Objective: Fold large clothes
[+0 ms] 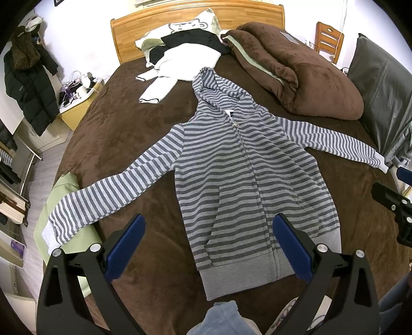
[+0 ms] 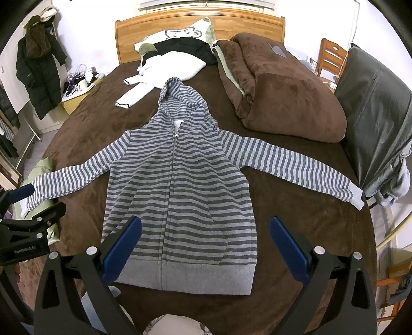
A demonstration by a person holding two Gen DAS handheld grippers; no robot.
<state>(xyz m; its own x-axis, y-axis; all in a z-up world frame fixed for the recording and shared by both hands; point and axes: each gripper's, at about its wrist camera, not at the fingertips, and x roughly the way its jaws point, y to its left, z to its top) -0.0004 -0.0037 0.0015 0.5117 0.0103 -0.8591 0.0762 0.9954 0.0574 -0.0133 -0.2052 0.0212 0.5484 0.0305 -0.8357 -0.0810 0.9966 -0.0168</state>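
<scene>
A lived-in home bedroom.

A bed [image 2: 296,214] covered in brown plush with a wooden headboard [image 2: 198,24] is seen, with a printed pillow [image 2: 185,32] and a bundled brown duvet [image 2: 283,90] on it. A dark padded coat [image 2: 38,74] is hung on the wall, a cluttered bedside cabinet [image 2: 74,99] stands beside the bed, and a wooden chair [image 2: 332,55] is seen behind.

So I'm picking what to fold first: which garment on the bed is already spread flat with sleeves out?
The grey striped zip hoodie, laid out centrally. The white garment and the black one lie bunched near the pillow.
</scene>
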